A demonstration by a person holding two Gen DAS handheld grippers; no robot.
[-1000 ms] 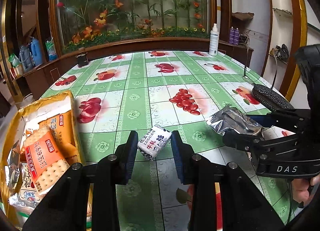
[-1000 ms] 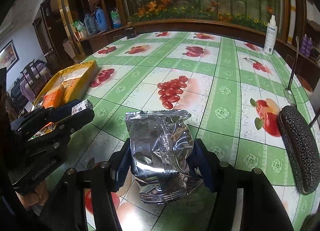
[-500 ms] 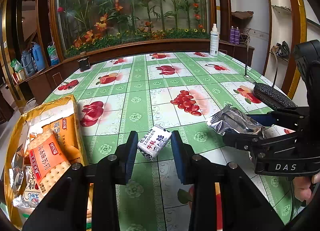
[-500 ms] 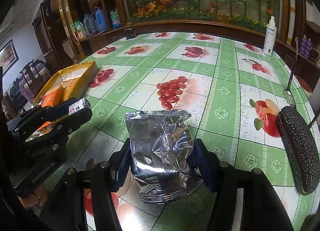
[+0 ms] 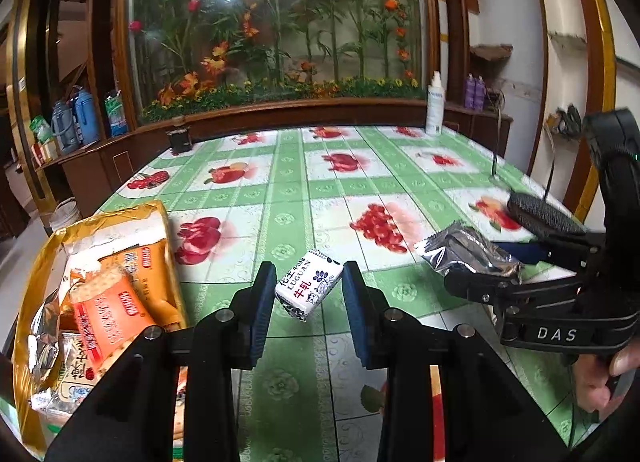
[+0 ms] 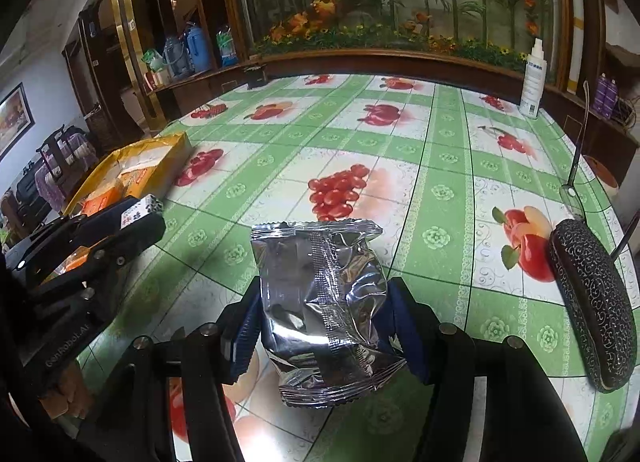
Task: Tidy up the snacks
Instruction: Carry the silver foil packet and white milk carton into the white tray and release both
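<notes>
Resting between left tool (image 5: 308,294) pads (candy (image 5: 309,289))

Snack bag (image 5: 100,294) lies at the table's (image 5: 288,190) left edge, glasses case (image 6: 592,302) at the right.

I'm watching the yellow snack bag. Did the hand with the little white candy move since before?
Yes. The left gripper, shut on the white candy, has risen and tilted up: the yellow snack bag and flower display sit lower in its view.
</notes>
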